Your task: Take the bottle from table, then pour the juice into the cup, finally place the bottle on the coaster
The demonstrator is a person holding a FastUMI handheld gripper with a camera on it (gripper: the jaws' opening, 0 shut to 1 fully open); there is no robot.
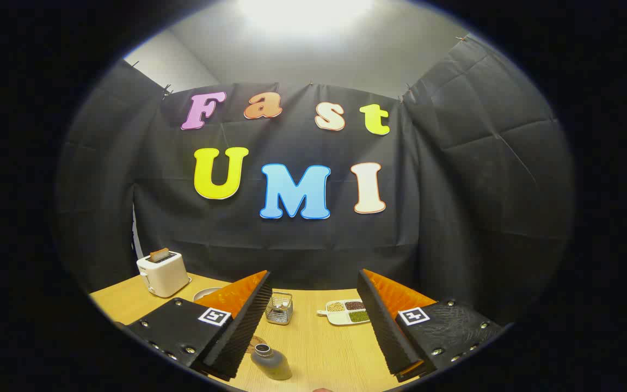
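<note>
Spread wide apart, our gripper's (313, 321) two fingers are holding nothing — we are seeing bare table (324, 348) in the gap between them. We are looking forward along them from above the wooden table toward the black cloth wall.

We are finding the bottle (271, 361) low in the gap, just beside the left finger's inner face and close to its base. It is grey, with a paler cap on top, and it is standing on the table; neither finger is touching it. Right behind it, against the left finger, we are catching a small round brownish piece — it could be the coaster (256, 343), though most of it is hidden and we cannot tell for sure.

Beyond the fingertips, we are seeing a small wire basket (280, 308) just ahead of the left tip, and a white divided dish (346, 312) with grains in several colours near the right tip. A pale plate (208, 293) is peeking out behind the left finger. Further off on that side, a white toaster (162, 274) with a slice in its slot is standing by the wall.
</note>
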